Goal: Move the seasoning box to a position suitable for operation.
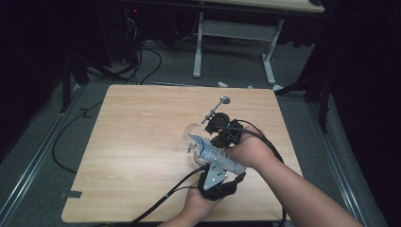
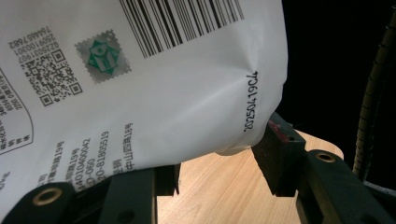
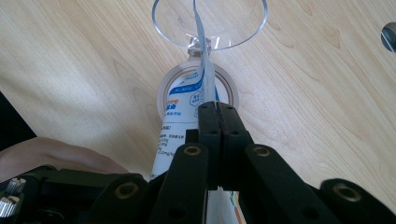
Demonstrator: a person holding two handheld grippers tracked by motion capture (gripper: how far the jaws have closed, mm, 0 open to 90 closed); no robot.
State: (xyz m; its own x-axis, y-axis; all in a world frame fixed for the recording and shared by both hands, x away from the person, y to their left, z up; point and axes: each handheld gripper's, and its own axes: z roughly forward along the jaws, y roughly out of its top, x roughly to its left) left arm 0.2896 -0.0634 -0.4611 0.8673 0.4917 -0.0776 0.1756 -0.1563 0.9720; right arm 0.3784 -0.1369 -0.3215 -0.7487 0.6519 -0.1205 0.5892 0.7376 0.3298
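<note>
A white pouch (image 1: 203,146) with blue print hangs between both grippers over the wooden table (image 1: 137,142). My left gripper (image 1: 213,163), near the front edge, is shut on the pouch's wide end; its view has the barcode side (image 2: 163,93) between the jaws (image 2: 219,158), one pad (image 2: 275,135) denting a corner. My right gripper (image 1: 209,140) (image 3: 218,109) is shut on the pouch's thin edge (image 3: 205,70). Just beyond it sits a clear stemmed glass (image 1: 191,134) (image 3: 210,28); whether it stands upright I cannot tell.
A metal spoon-like piece (image 1: 223,100) lies past the right gripper, its round end at the edge of the right gripper view (image 3: 390,37). A white desk frame (image 1: 234,33) and cables (image 1: 142,61) are on the floor behind the table.
</note>
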